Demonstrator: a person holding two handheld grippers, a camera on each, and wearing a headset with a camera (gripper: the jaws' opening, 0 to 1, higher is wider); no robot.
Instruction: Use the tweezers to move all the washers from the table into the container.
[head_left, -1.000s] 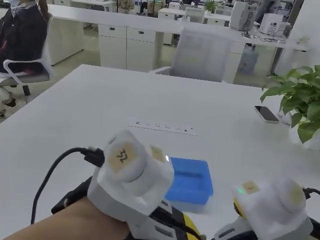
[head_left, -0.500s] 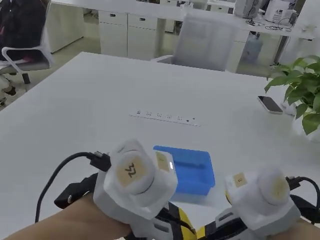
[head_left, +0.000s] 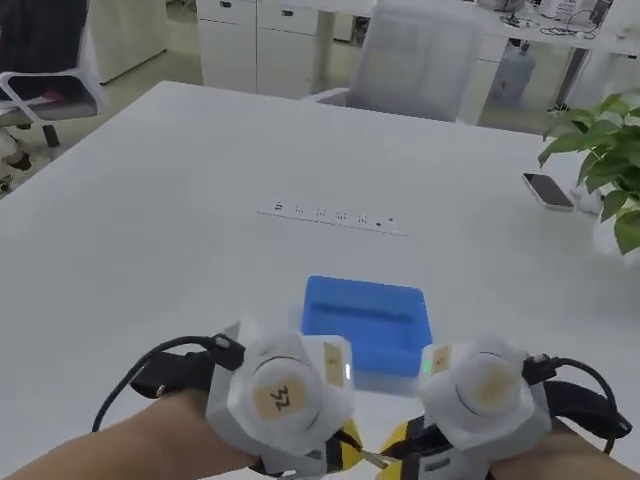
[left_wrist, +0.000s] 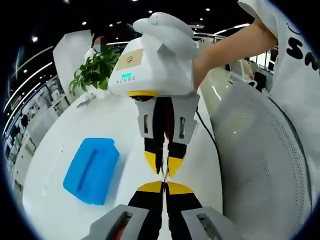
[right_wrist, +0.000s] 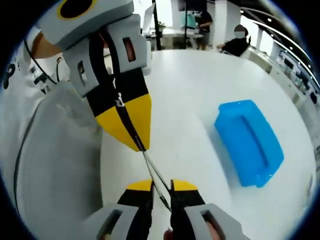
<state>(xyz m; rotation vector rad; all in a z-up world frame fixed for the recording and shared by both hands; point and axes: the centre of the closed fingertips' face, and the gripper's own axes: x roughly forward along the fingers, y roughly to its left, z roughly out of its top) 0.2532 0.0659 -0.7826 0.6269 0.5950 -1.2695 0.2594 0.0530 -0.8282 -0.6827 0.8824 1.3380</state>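
Overhead, the head view shows one blue container (head_left: 368, 320) on the white table (head_left: 150, 200), just beyond the two grippers, with one phone (head_left: 548, 190) and one potted plant (head_left: 600, 140) at the far right. The right gripper view adds finer detail: one pair of tweezers (right_wrist: 151, 170) spans both grippers. The left gripper (right_wrist: 135, 142) has its jaws pressed together on one end; the right gripper (right_wrist: 161, 189) pinches the legs in a narrow gap. The left gripper view shows the grippers tip to tip.
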